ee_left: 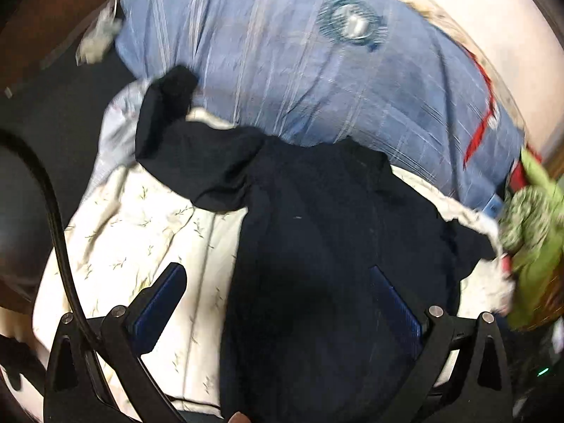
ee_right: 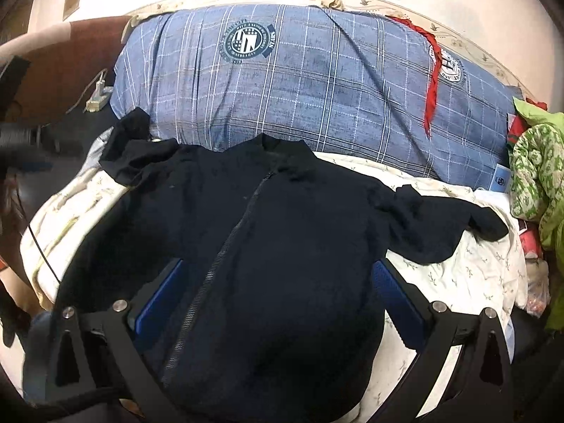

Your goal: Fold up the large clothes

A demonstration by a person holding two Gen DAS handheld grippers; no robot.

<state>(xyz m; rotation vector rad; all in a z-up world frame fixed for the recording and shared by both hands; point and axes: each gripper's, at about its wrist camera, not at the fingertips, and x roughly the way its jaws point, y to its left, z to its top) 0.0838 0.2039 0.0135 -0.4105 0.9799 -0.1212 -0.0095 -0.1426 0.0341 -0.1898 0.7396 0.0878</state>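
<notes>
A dark navy zip jacket [ee_right: 268,232] lies spread face up on a white leaf-print sheet [ee_right: 469,268], collar toward the blue pillow, both sleeves stretched out to the sides. The same jacket [ee_left: 317,232] fills the middle of the blurred left wrist view, its left sleeve [ee_left: 176,134] crumpled toward the far left. My left gripper [ee_left: 278,282] hovers open over the jacket's lower body, blue pads wide apart. Over the lower front near the zip, my right gripper [ee_right: 278,278] is open too. Nothing sits between either pair of fingers.
A large blue plaid pillow [ee_right: 317,81] with round crests and a red strip [ee_right: 431,81] lies behind the jacket. Green patterned clothes [ee_right: 535,169] pile at the right edge. A power strip [ee_right: 98,95] and brown furniture [ee_right: 70,56] stand at the left. A black cable [ee_left: 60,239] crosses the left view.
</notes>
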